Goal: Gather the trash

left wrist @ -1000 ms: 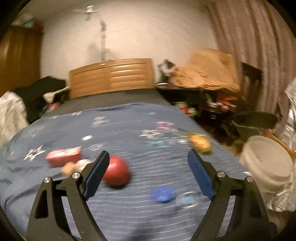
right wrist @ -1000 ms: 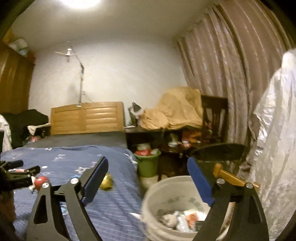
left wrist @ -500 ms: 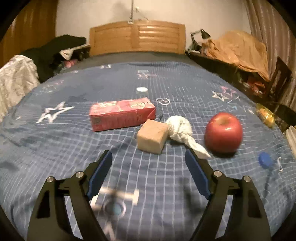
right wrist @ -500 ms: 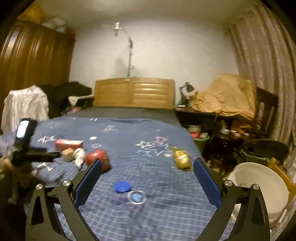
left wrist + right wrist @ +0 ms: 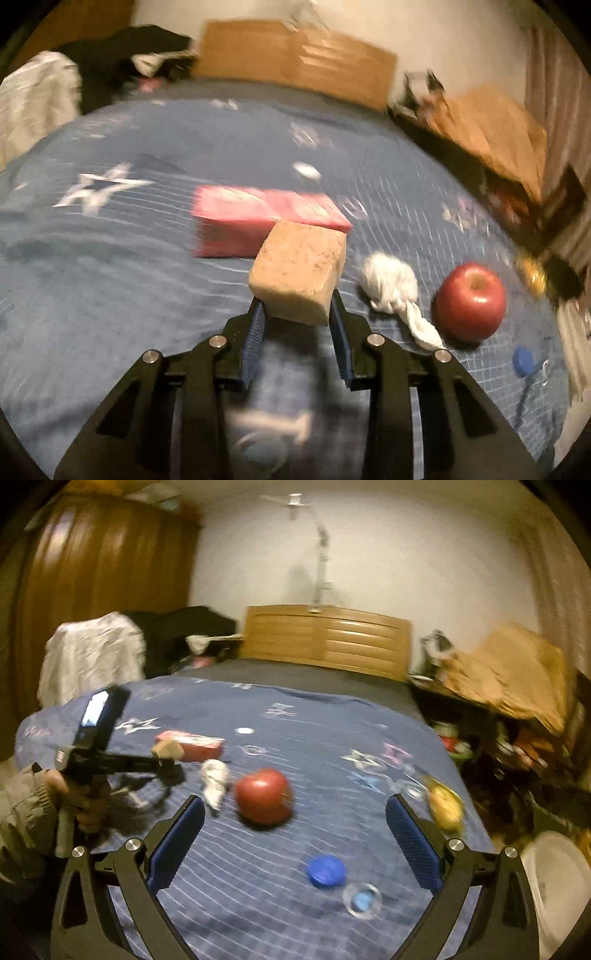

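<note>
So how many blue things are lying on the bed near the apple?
2. A solid blue cap lies in front of the apple, and a clear ring with a blue middle sits just right of the cap. Others may be hidden.

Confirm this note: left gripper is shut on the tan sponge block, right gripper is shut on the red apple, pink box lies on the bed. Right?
One error: the right gripper is open, and the red apple lies free on the bed, as the right wrist view shows. The left gripper does grip the tan sponge block; the pink box lies on the bed.
</note>
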A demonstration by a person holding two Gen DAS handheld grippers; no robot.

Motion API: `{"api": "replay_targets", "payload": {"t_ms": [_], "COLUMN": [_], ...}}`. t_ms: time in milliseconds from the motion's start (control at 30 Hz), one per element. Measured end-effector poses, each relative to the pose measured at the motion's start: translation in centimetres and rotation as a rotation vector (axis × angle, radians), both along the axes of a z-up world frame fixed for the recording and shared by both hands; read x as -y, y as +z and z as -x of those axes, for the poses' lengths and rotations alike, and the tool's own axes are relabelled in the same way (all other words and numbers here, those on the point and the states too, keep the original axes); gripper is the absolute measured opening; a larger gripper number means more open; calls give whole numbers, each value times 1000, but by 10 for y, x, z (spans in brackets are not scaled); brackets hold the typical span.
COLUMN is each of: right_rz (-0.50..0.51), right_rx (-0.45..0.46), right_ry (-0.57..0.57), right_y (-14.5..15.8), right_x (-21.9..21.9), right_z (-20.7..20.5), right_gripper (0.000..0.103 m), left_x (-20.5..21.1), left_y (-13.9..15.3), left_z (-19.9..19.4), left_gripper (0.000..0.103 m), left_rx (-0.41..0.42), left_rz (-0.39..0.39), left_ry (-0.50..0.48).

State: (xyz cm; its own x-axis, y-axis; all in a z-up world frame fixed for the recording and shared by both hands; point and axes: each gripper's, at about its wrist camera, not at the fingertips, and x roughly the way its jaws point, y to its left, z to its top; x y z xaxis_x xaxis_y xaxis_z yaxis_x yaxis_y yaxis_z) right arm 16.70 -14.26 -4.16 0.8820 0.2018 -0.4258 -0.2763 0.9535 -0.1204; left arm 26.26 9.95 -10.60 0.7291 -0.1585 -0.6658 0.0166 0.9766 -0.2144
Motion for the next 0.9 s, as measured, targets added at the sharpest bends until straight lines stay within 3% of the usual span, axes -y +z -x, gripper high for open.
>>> {"api": "replay_targets", "payload": {"t_ms": [167, 233, 300, 333, 400, 567, 633, 767, 900], "right_rz": [47, 75, 126, 158, 211, 295, 335, 306, 163], "right_rx": [-121, -181, -255, -286, -325, -388, -428, -445, -423], "right_ry": [196, 250, 294, 305, 291, 232, 208, 208, 198], "right_y": [-6, -15, -29, -37, -53, -83, -101, -116, -92], "right_x": [-61, -84, -109, -121, -137, -149, -151, -149, -132], "right_z": [-57, -79, -104, -118, -144, -189, -200, -208, -190], "right_gripper": [96, 88, 74, 70, 65, 62, 56, 35, 32], "left_x": [-44, -53, -56, -59, -63, -58, -59, -60, -60], "left_y": [10, -1, -17, -25, -24, -26, -29, -29, -31], "left_z": [37, 32, 28, 23, 22, 18, 19, 15, 13], "left_gripper": [32, 32, 32, 32, 32, 32, 32, 32, 32], "left_rx": [45, 23, -28, -75, -73, -106, -110, -118, -117], "left_rz": [-58, -83, -76, -42, -28, -58, -56, -43, -34], "left_ry": [166, 188, 185, 167, 174, 178, 177, 175, 173]}}
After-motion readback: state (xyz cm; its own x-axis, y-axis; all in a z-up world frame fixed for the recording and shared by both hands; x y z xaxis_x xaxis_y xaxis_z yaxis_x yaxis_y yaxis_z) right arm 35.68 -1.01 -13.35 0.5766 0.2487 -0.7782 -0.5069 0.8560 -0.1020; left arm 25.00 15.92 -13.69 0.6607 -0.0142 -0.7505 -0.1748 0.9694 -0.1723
